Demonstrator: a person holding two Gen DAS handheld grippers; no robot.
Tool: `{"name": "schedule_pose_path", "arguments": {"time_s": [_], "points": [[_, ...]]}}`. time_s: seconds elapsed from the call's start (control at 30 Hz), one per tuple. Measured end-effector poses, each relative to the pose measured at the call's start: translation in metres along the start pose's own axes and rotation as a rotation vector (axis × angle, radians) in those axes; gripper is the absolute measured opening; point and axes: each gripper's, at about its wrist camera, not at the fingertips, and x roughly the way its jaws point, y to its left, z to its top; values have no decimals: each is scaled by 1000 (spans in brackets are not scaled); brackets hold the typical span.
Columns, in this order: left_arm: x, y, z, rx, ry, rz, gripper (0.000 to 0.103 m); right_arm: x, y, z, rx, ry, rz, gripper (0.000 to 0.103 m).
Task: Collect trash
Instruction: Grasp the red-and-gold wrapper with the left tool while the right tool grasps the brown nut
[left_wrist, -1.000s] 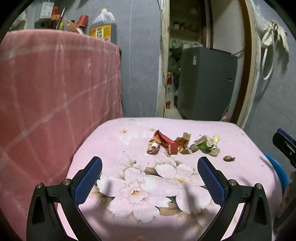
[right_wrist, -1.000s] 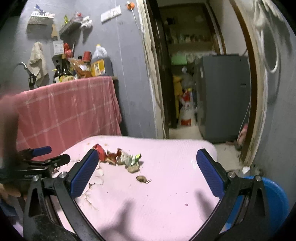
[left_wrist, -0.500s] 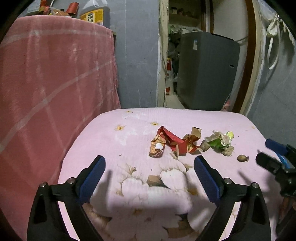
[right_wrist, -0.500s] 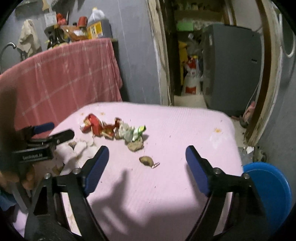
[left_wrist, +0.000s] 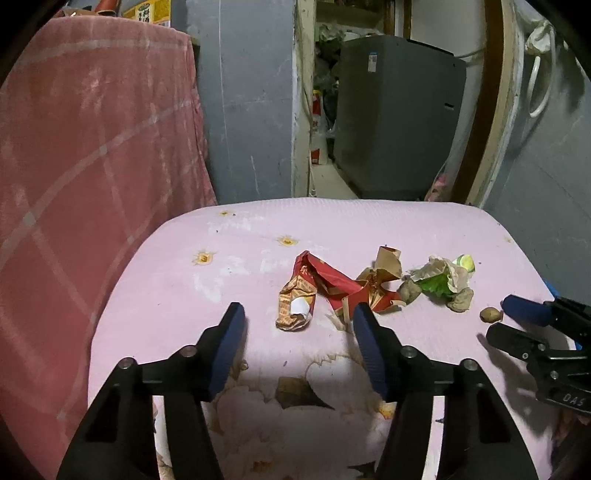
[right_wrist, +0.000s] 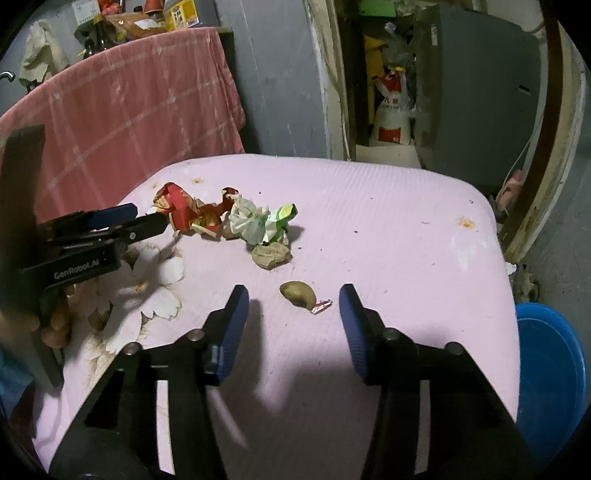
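Trash lies on a table under a pink flowered cloth. A crumpled red wrapper has its near end between the fingertips of my left gripper, whose jaws are closing; the pads stand clear of it. Right of it lie brown paper, a white-and-green wrapper and brown lumps. In the right wrist view a small brown shell with a foil scrap sits between the tips of my right gripper. Its jaws are closing too, with gaps on both sides of the shell.
A blue basin stands on the floor past the table's right edge. A pink plaid cloth hangs over a counter on the left. Behind the table, a doorway holds a grey appliance. A hand holds the left gripper.
Both grippers have come forward and down toward the trash, and their jaws have narrowed. The red wrapper and the small shell now lie between the fingertips.
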Motion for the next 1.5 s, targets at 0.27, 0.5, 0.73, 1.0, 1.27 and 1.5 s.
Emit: {"name": "schedule_pose_path", "arguments": {"time_s": [0.27,0.5,0.73,1.0,1.27,1.5], "points": [[8,5,6,-20,29,-30,29,-1,1,-1,-9,12,-1,34],[8,3,5,-22,29,-57,12,0,1,0,-9,17,8,23],[-1,-6,-2,11,16,-40,10,2,-1,-1,-3,20,26,12],[-20,-9,-21,-25,16,-37,10,-2,2,-4,-15,9,32,11],[-48,-22,-35,-57,-24,-67,10,-20,10,-13,-52,-87,31,11],[-68,-38,-47,-56,-70,-73,10,-46,12,-20,-72,-193,34,10]]}}
